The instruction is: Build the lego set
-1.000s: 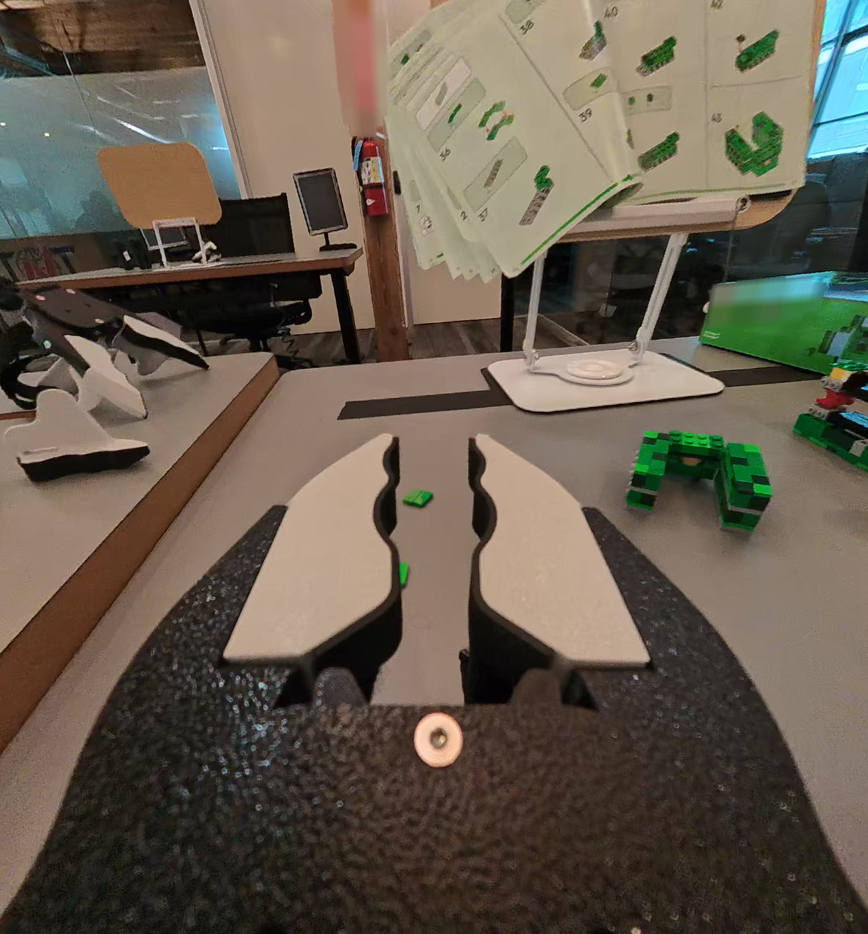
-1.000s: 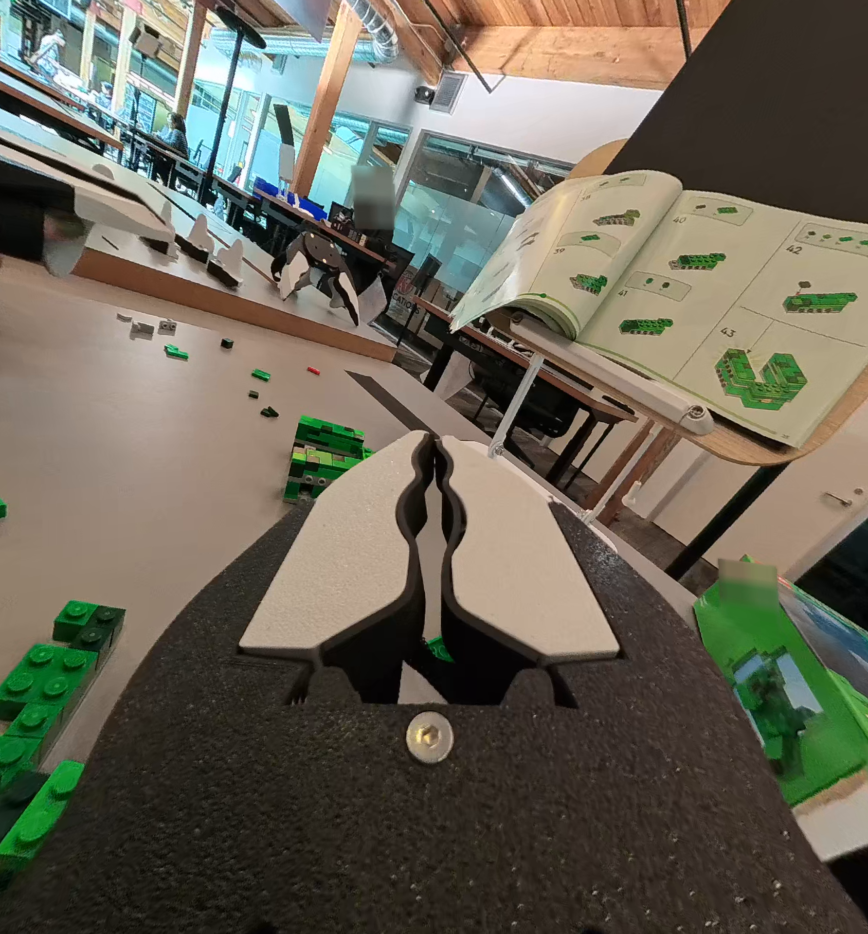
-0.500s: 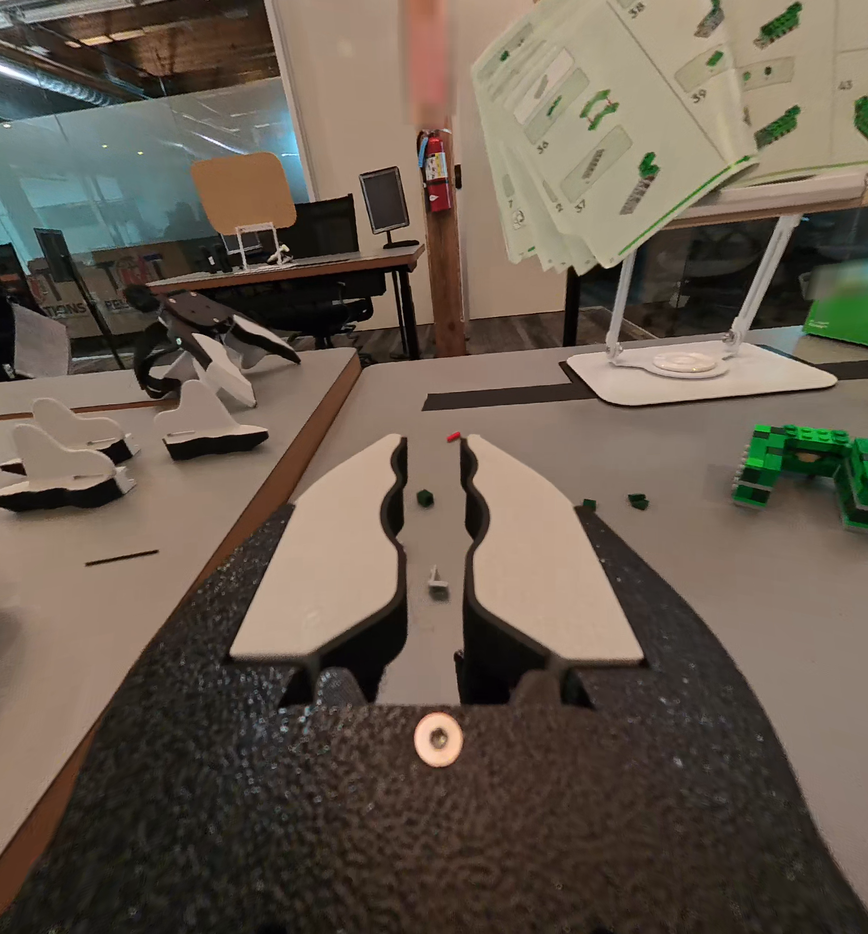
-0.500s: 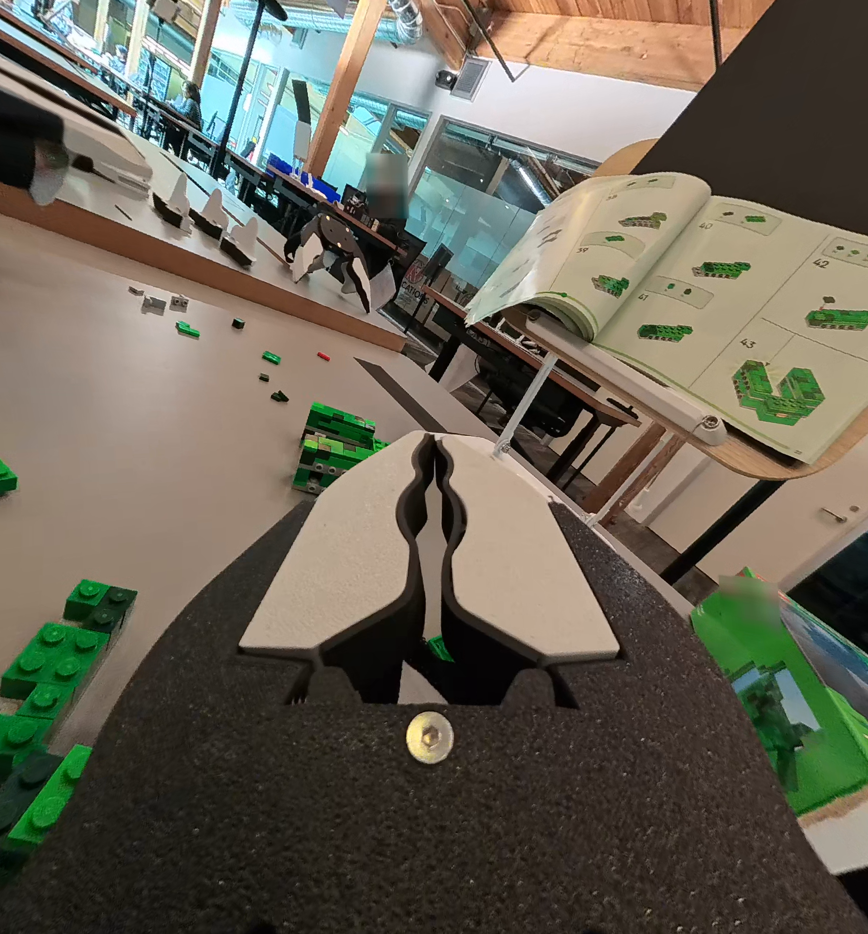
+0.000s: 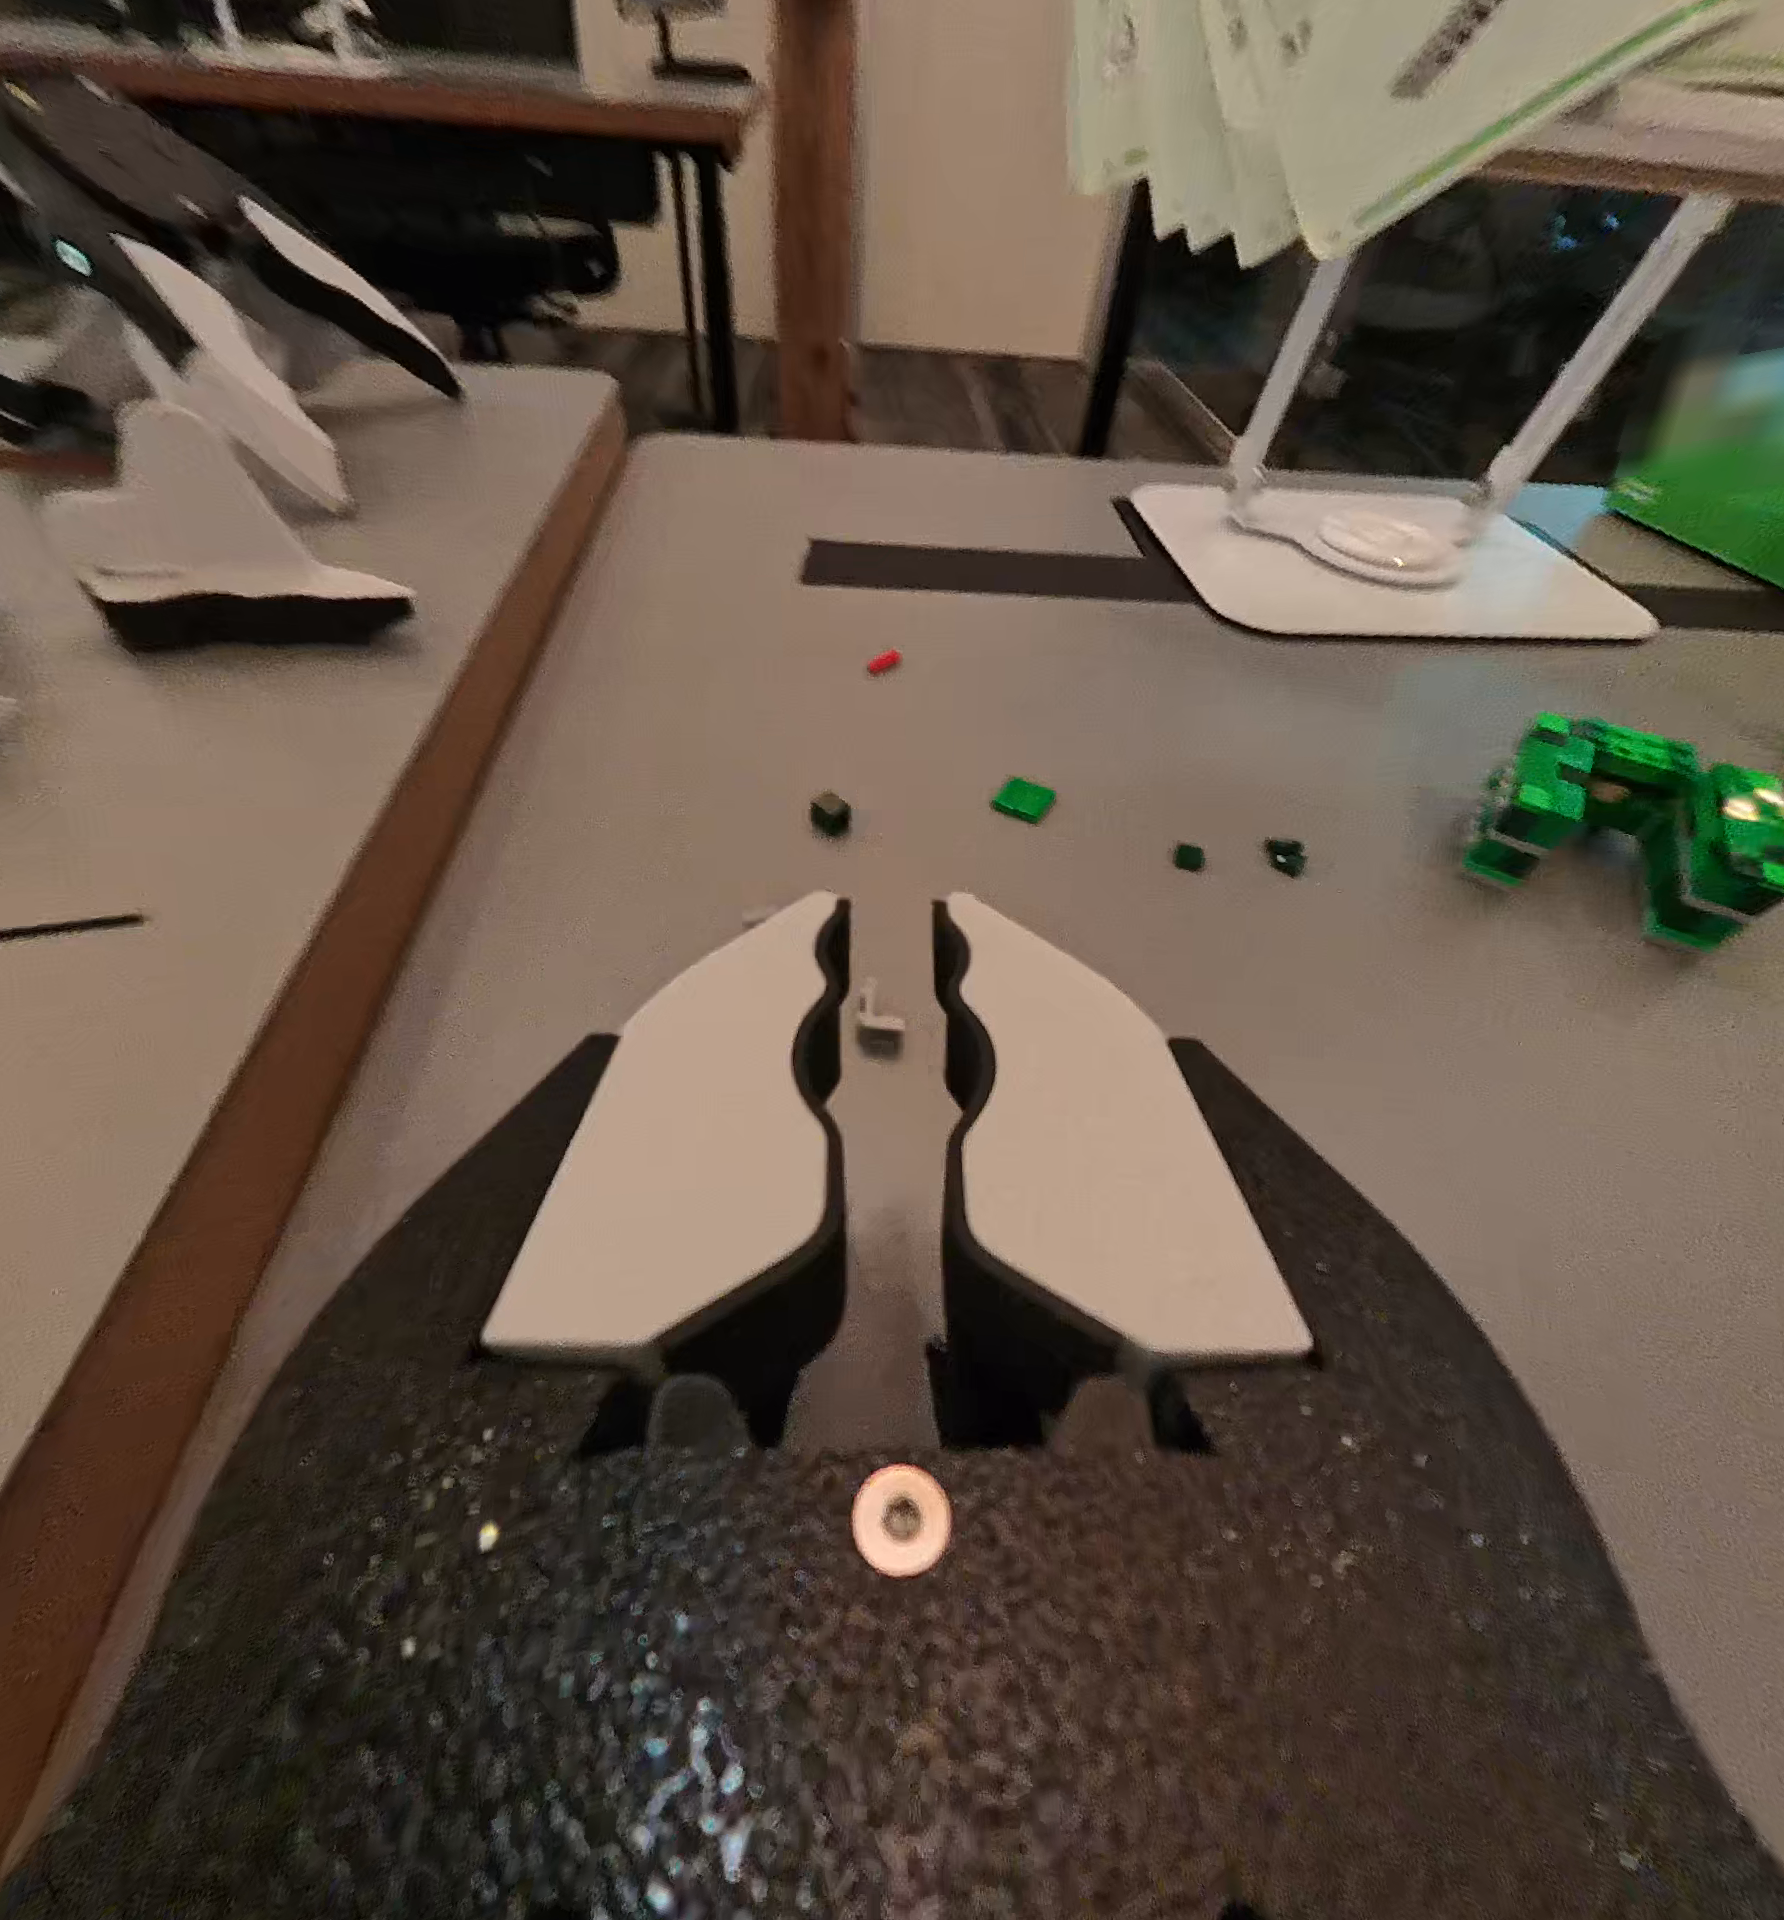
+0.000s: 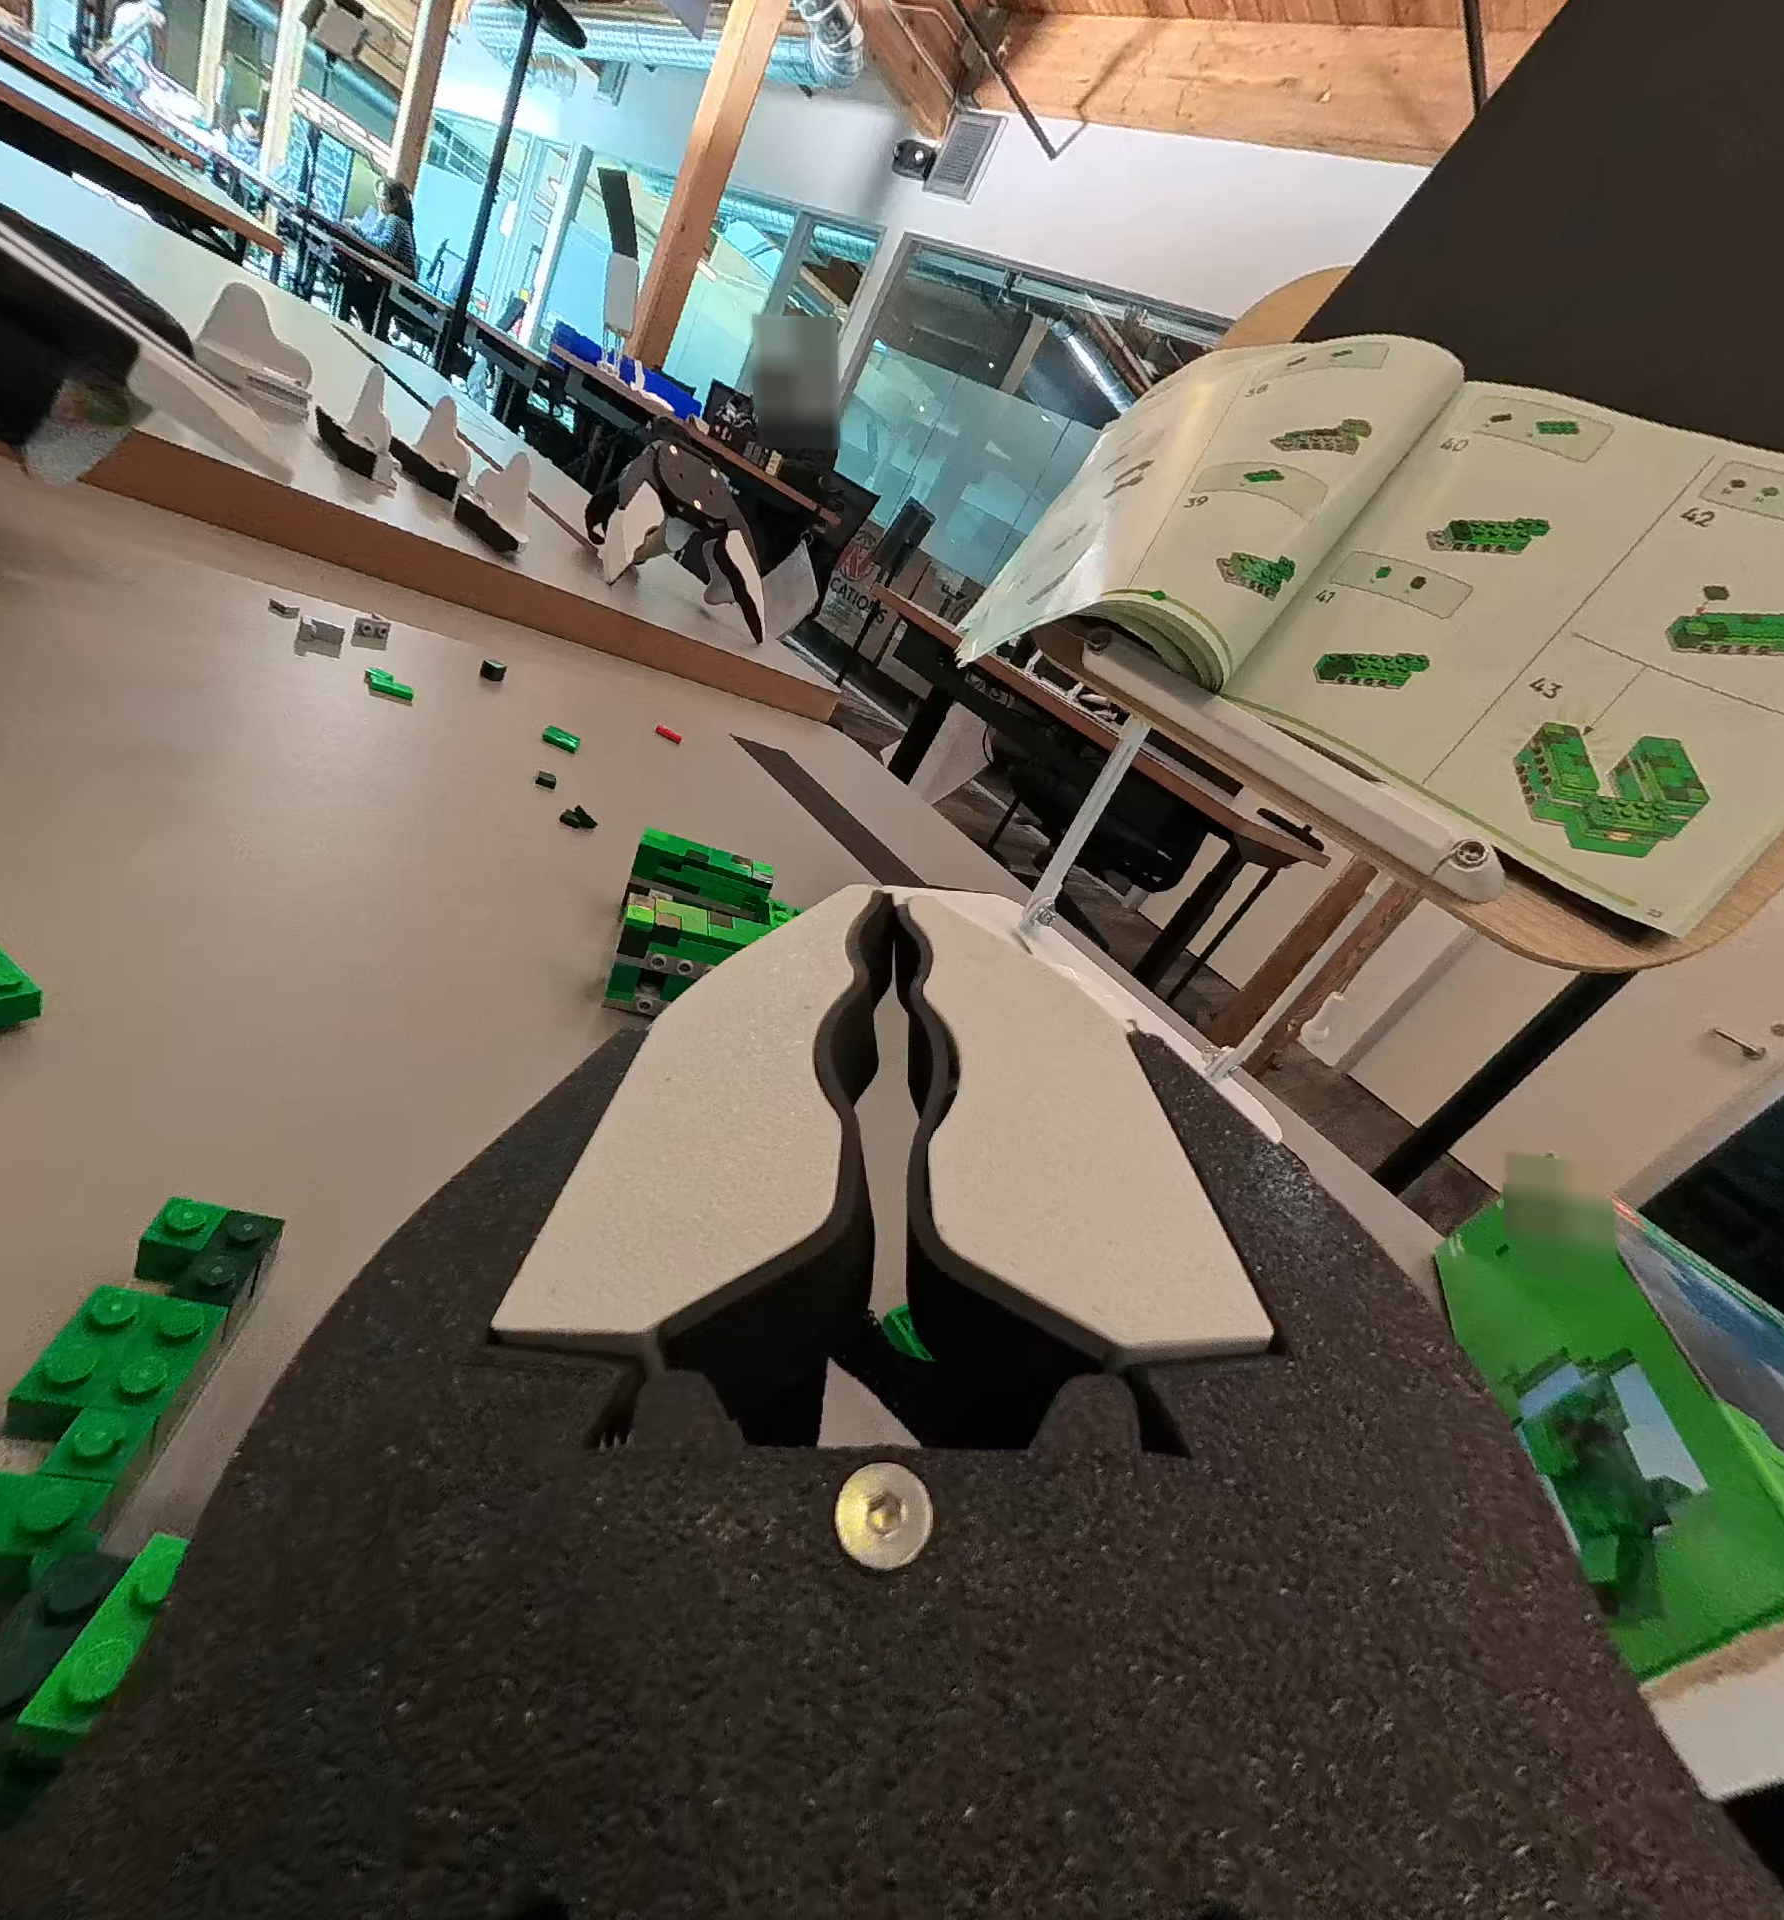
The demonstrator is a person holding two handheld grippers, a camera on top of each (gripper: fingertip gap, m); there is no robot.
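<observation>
Grey lego piece [image 5: 880, 1023] between left claw [image 5: 890, 914] fingers

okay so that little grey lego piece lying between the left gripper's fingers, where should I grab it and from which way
Grip the small grey piece across its wider block end, coming down from above and behind as the left gripper already points. Its thin tab points away from the camera, so the block's two sides face the open fingers. The picture is blurred, so finer detail is unclear.
</observation>
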